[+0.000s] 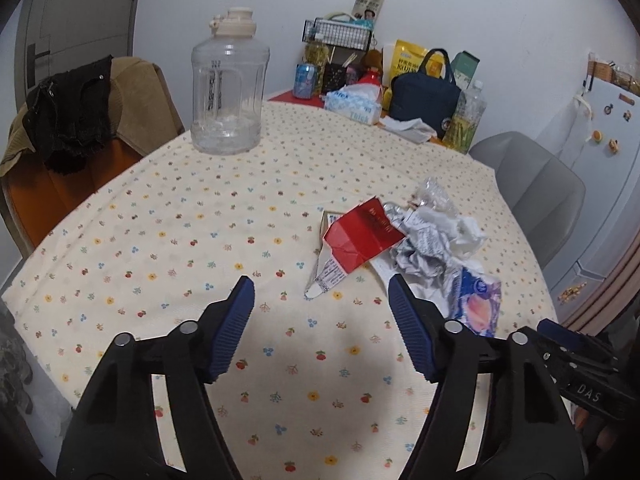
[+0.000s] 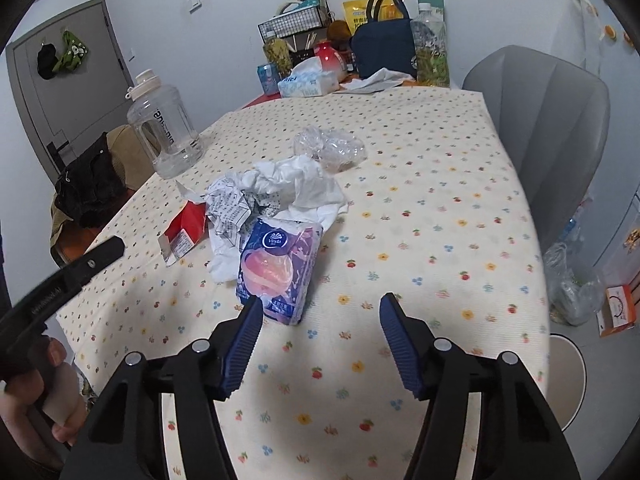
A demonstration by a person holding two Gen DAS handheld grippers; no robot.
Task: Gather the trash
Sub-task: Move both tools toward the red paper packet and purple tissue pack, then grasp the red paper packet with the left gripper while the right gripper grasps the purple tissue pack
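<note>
both grippers apart over trash pile (image 2: 276,208)

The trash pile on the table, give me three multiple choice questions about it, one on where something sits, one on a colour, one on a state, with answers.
1. Which piece of the pile lies nearest the right gripper?
A. the tissue pack
B. the clear water jug
C. the navy bag

2. What colour is the flattened carton in the pile?
A. green
B. red
C. black

3. How is the clear plastic bottle behind the crumpled paper?
A. standing and full
B. crushed, lying down
C. capped, inside the wire basket

Answers:
1 A: in the right wrist view the pack lies just ahead of the blue fingers, which stand apart with nothing between them.
2 B: its outer face is red in both views.
3 B: it lies crumpled flat on the tablecloth.
</note>
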